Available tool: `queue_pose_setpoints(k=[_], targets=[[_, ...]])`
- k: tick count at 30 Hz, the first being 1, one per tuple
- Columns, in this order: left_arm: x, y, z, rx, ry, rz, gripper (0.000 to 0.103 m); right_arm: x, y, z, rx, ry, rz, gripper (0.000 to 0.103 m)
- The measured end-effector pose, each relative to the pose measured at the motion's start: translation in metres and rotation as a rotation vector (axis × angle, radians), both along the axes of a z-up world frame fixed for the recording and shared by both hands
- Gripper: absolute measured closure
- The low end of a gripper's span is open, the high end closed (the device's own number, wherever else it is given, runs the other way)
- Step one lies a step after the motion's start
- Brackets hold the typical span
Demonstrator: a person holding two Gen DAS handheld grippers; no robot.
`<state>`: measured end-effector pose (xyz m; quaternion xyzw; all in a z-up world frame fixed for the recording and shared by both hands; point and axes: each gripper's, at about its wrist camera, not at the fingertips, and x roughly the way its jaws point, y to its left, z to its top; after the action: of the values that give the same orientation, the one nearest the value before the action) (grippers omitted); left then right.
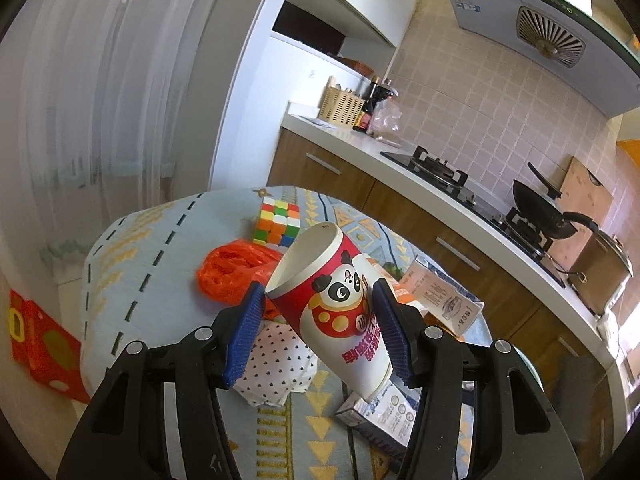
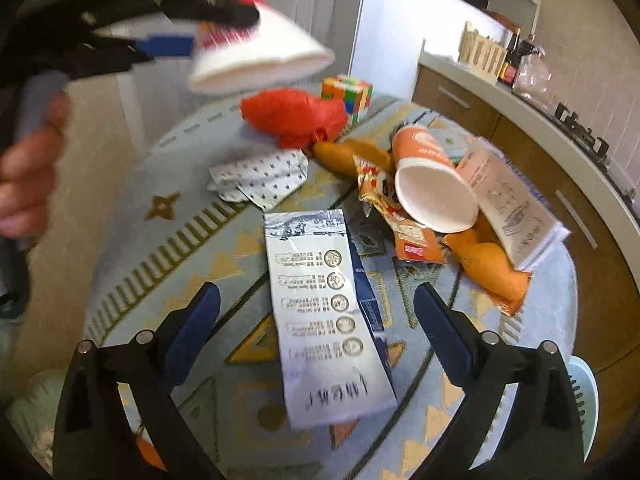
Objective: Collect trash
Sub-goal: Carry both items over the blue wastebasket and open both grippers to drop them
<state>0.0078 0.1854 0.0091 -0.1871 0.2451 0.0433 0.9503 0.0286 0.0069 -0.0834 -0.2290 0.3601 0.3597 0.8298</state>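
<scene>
My left gripper (image 1: 320, 300) is shut on a red and white panda paper cup (image 1: 336, 304) and holds it above the round table; the cup also shows in the right wrist view (image 2: 256, 52), lifted at the upper left. My right gripper (image 2: 316, 300) is open, its fingers either side of a flattened blue and white milk carton (image 2: 324, 312) lying on the table. On the table lie a red plastic bag (image 2: 296, 116), a crumpled dotted wrapper (image 2: 260, 176), an orange paper cup (image 2: 432, 184) on its side, orange snack packets (image 2: 492, 268) and a second carton (image 2: 508, 204).
A Rubik's cube (image 2: 348, 92) stands at the table's far side. The patterned tablecloth (image 2: 168, 240) covers the table. A kitchen counter (image 1: 360, 140) with a gas hob (image 1: 440, 168), a wok (image 1: 540, 208) and bottles (image 1: 372, 100) runs along the right. A red box (image 1: 40, 340) lies on the floor.
</scene>
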Motion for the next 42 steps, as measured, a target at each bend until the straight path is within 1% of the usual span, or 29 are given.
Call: queue_pose_setpoints(k=[1,2,3,4,5,6,9,11,13,14,17,20,22,25,28,31,33,35,36,40,42], targets=[[-0.001,-0.002,0.001,0.005,-0.001,-0.002,0.049,0.006,0.001,-0.004,-0.001,0.018,-0.009,0.013],[-0.002,-0.004,0.002,0.011,-0.001,-0.004,0.049,0.014,0.003,-0.01,-0.016,0.048,-0.03,0.022],[-0.002,-0.006,0.003,0.016,-0.001,-0.008,0.049,0.022,0.004,-0.016,-0.035,0.081,-0.051,0.027],[-0.002,-0.008,0.004,0.018,-0.001,-0.013,0.049,0.028,0.003,-0.022,-0.043,0.123,-0.063,0.035],[-0.001,-0.01,0.005,0.021,-0.003,-0.02,0.049,0.032,0.002,-0.025,-0.041,0.153,-0.066,0.04],[0.0,-0.013,0.006,0.024,-0.004,-0.026,0.049,0.036,-0.001,-0.029,-0.025,0.188,-0.066,0.04],[0.005,-0.025,0.008,0.036,-0.002,-0.057,0.049,0.031,-0.012,-0.023,0.001,0.164,-0.076,0.041],[0.009,-0.032,0.01,0.036,-0.004,-0.076,0.049,0.025,-0.028,-0.008,0.065,0.162,-0.083,0.041],[0.013,-0.044,0.013,0.037,-0.012,-0.106,0.049,0.019,-0.043,0.01,0.1,0.121,-0.113,0.041],[0.015,-0.049,0.015,0.042,-0.018,-0.119,0.049,0.016,-0.056,0.021,0.118,0.084,-0.143,0.041],[0.024,-0.074,0.022,0.061,-0.035,-0.171,0.049,0.023,-0.091,0.043,0.157,0.046,-0.236,0.041],[0.037,-0.11,0.028,0.077,-0.038,-0.251,0.049,0.027,-0.144,0.062,0.187,-0.014,-0.359,0.041],[0.047,-0.135,0.028,0.092,-0.031,-0.304,0.049,0.026,-0.171,0.069,0.179,-0.057,-0.445,0.041],[0.063,-0.179,0.024,0.106,-0.012,-0.386,0.049,0.03,-0.216,0.075,0.18,-0.064,-0.58,0.041],[0.077,-0.224,0.012,0.111,0.024,-0.478,0.049,0.034,-0.258,0.068,0.154,-0.057,-0.708,0.041],[0.09,-0.265,-0.006,0.113,0.066,-0.558,0.049,0.039,-0.299,0.049,0.15,0.002,-0.828,0.041],[0.096,-0.287,-0.02,0.119,0.095,-0.598,0.049,0.041,-0.326,0.035,0.144,0.046,-0.887,0.041],[0.104,-0.31,-0.039,0.127,0.137,-0.634,0.049,0.046,-0.346,0.017,0.126,0.109,-0.936,0.041],[0.107,-0.318,-0.048,0.128,0.156,-0.651,0.049,0.042,-0.355,0.01,0.119,0.128,-0.949,0.041],[0.115,-0.345,-0.08,0.137,0.231,-0.699,0.048,0.05,-0.375,-0.022,0.073,0.217,-1.006,0.04],[0.119,-0.357,-0.093,0.159,0.261,-0.72,0.048,0.052,-0.382,-0.035,0.057,0.253,-1.026,0.04]])
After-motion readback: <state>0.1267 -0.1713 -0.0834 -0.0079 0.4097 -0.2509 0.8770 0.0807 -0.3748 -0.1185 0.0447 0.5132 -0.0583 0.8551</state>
